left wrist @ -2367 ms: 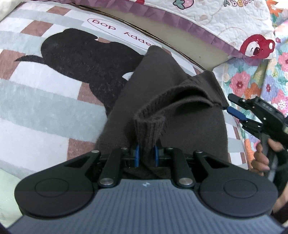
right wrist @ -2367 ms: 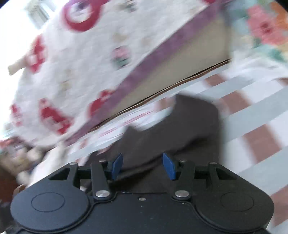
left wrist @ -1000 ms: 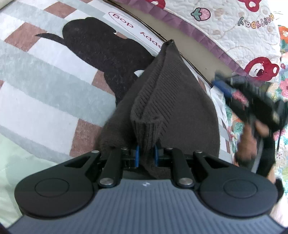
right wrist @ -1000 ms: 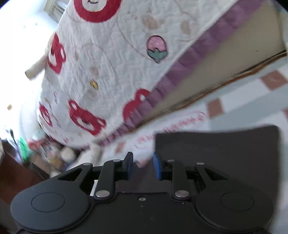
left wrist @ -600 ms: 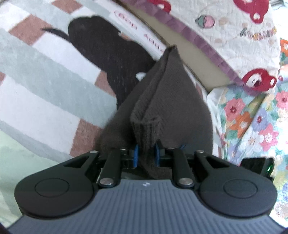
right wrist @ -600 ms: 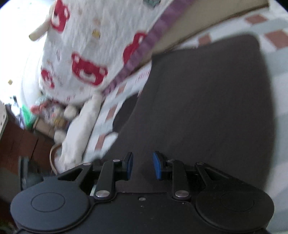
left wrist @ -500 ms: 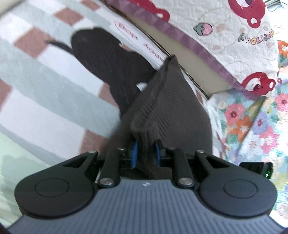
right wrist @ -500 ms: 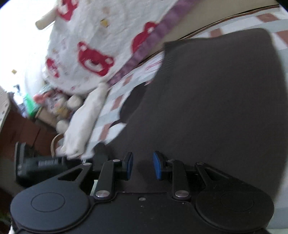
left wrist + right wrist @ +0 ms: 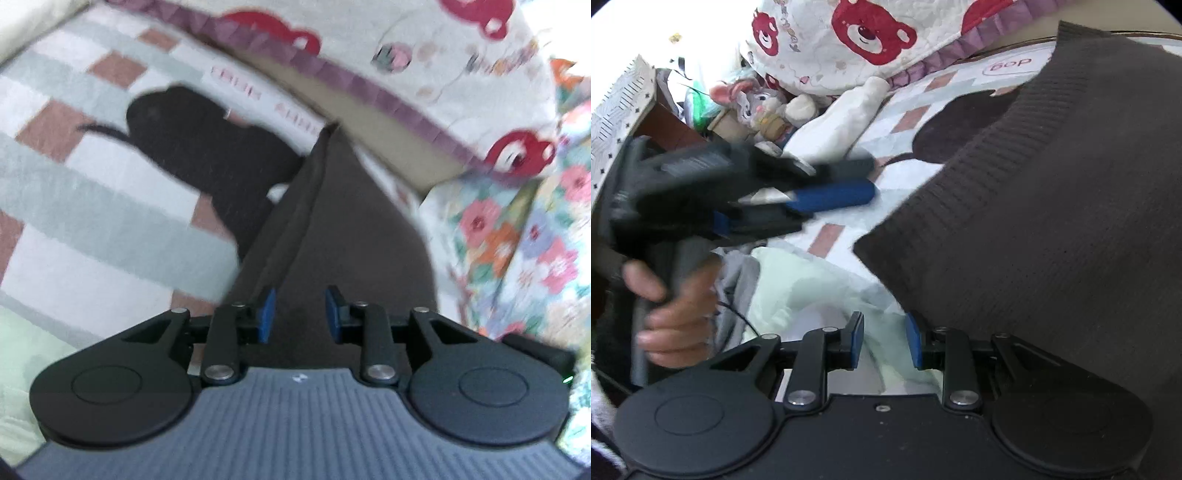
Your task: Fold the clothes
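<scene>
The dark brown knitted sweater (image 9: 332, 229) lies folded on a checked blanket (image 9: 92, 206) with a black dog print (image 9: 207, 147). It stretches straight ahead of the left gripper (image 9: 299, 312) to a narrow far corner near the edge of a bear-print quilt (image 9: 424, 55).

Left gripper: the jaws are opening, with blue pads (image 9: 266, 314) standing apart. Sweater fabric shows in the gap between them, but neither pad presses on it; a folded edge runs forward from just beside the left-hand pad. To the right of this gripper lies floral bedding (image 9: 517, 240). This view is blurred.

Right gripper (image 9: 882, 341): the jaws stand apart with nothing between them. Pale green cloth (image 9: 812, 288) lies directly ahead and below the gap. The sweater (image 9: 1052, 221) fills the area ahead and to the right of this gripper, its ribbed hem (image 9: 960, 177) running diagonally; the nearest corner of the sweater sits just beside the right-hand pad, and contact cannot be confirmed.

Ahead and to the left of the right gripper, the left gripper (image 9: 831, 184) appears side-on and blurred, held by the person's hand (image 9: 672, 306). Beyond it lie a soft toy (image 9: 757, 107) and a white pillow (image 9: 846, 114).
</scene>
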Available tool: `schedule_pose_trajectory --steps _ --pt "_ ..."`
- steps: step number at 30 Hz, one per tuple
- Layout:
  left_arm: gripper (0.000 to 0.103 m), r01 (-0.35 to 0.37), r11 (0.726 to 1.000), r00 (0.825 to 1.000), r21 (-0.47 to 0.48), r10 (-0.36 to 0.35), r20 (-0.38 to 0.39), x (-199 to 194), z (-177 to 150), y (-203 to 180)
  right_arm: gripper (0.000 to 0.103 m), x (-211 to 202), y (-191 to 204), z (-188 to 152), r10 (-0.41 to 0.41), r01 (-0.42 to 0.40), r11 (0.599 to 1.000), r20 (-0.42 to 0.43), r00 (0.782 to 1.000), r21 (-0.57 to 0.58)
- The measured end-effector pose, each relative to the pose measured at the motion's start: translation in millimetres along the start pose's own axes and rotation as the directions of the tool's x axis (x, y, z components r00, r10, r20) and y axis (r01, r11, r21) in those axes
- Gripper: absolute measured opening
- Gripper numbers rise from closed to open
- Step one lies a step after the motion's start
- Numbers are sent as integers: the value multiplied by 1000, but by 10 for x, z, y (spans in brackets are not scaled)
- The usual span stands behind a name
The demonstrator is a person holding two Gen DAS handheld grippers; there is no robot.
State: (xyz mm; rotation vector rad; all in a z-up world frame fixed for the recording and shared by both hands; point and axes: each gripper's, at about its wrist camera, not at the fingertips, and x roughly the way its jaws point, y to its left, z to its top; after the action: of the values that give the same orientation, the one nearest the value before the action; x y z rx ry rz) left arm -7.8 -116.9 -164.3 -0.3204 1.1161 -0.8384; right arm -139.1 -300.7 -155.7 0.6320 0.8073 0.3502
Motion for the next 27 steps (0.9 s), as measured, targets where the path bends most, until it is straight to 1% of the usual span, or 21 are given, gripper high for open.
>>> schedule_pose_trajectory --steps 2,3,4,5,6,7,8,9,10,11,12,13,15,16,18,19,21,23,24,26,27 --pt "32 -60 997 995 42 63 -79 141 22 8 32 -268 -18 62 -38 37 999 68 997 12" --pt "32 -84 994 990 65 91 -106 189 40 5 39 -441 -66 95 -66 61 997 123 990 42" --pt "32 -94 993 989 75 102 -108 197 70 -2 45 -580 -124 110 -96 83 993 170 981 80" --pt "33 -104 991 987 86 114 -111 205 100 -9 46 -707 -188 108 -139 116 986 214 967 117" --pt "36 -119 988 985 99 130 -113 215 127 -16 46 -819 -246 92 -201 169 975 248 948 141" --pt "44 -139 984 981 115 152 -117 229 144 -15 46 -891 -276 74 -278 246 958 262 924 148" --pt "47 -150 981 978 124 165 -124 242 146 -1 47 -949 -297 58 -359 329 932 270 893 151" --pt "47 -154 980 977 130 170 -131 251 153 12 47 -1011 -316 40 -448 422 894 278 850 150" --pt "46 -140 982 979 130 157 -133 249 171 14 49 -1057 -339 31 -509 485 861 282 813 157" --pt "44 -124 982 982 142 143 -127 237 200 1 50 -1130 -400 27 -544 512 839 288 788 183" --pt "44 -111 980 986 167 130 -107 214 247 -24 53 -1217 -473 24 -573 531 820 295 765 215" --pt "44 -105 975 990 198 122 -76 179 298 -64 60 -1287 -571 28 -593 534 804 295 749 262" --pt "46 -82 970 996 228 87 -11 114 408 -165 62 -1402 -791 30 -626 522 771 283 727 365" --pt "47 -55 970 998 235 59 -10 120 445 -217 62 -1420 -888 20 -628 507 763 271 730 402" --pt "50 -8 967 1000 254 12 -15 156 513 -316 63 -1471 -1054 -96 -576 397 773 284 767 494" --pt "52 1 962 999 273 11 -41 243 525 -351 63 -1499 -1132 -175 -542 328 774 299 785 542" --pt "52 15 952 996 306 14 -93 428 553 -410 63 -1467 -1211 -254 -492 228 768 324 808 598" --pt "53 5 947 989 320 43 -141 670 599 -393 63 -1431 -1244 -254 -461 195 776 329 824 600" --pt "53 -18 944 985 329 74 -158 783 614 -371 65 -1393 -1245 -236 -459 201 779 321 829 594" --pt "60 -92 929 970 359 165 -179 983 638 -341 67 -1320 -1267 -200 -457 213 781 304 836 587" --pt "63 -92 932 967 350 168 -194 1049 658 -312 69 -1295 -1311 -192 -447 196 775 300 843 601"
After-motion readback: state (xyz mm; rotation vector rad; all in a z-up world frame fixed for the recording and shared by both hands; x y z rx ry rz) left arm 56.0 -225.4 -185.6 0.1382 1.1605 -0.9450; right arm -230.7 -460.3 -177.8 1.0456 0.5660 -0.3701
